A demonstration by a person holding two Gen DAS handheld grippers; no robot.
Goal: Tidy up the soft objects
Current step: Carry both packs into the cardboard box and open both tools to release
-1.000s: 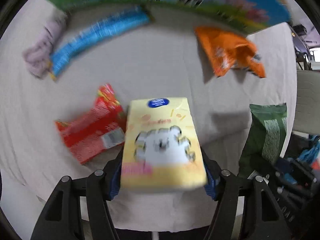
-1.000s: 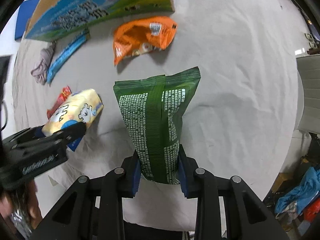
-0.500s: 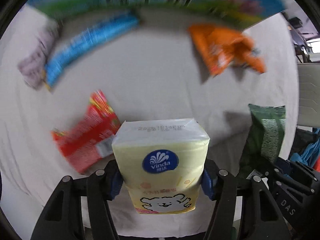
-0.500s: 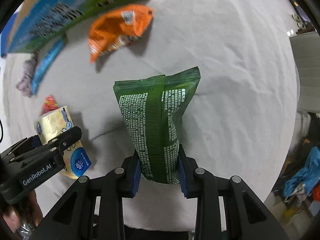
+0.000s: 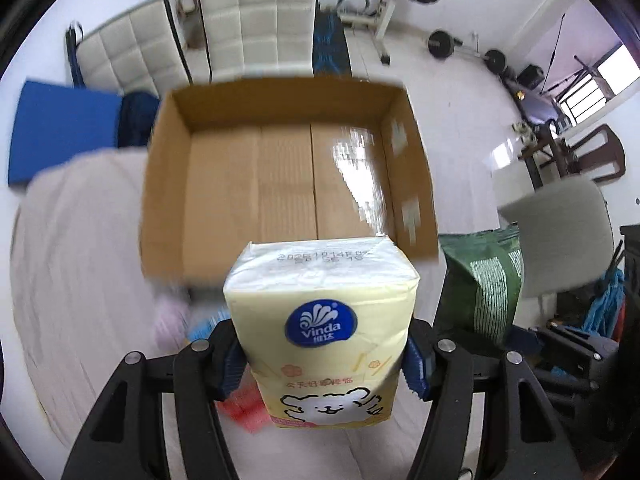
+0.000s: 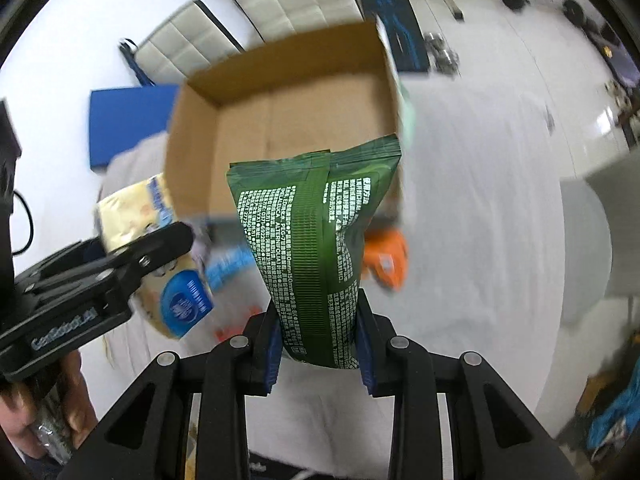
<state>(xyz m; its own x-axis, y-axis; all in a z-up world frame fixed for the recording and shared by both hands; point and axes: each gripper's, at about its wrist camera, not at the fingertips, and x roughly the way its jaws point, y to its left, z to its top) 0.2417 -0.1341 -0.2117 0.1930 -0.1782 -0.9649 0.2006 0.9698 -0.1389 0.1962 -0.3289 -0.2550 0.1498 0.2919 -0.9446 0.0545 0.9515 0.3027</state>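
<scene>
My left gripper (image 5: 322, 364) is shut on a yellow tissue pack (image 5: 322, 320) and holds it up in front of an open cardboard box (image 5: 248, 184). My right gripper (image 6: 318, 344) is shut on a green wipes pack (image 6: 312, 240), held upright before the same box (image 6: 240, 152). The tissue pack (image 6: 160, 240) and the left gripper also show at the left of the right wrist view. The green pack (image 5: 484, 280) shows at the right of the left wrist view. The box looks empty inside.
The box stands at the far edge of a table under a beige cloth (image 5: 80, 260). An orange bag (image 6: 386, 258), a blue packet (image 6: 228, 268) and a red packet (image 5: 244, 414) lie on the cloth. White chairs (image 5: 256, 20), a blue mat (image 5: 60, 128) and gym weights stand beyond.
Both grippers have lifted and tilted up from looking down at the cloth to facing the box. The box opening has come into view. Both packs stay gripped.
</scene>
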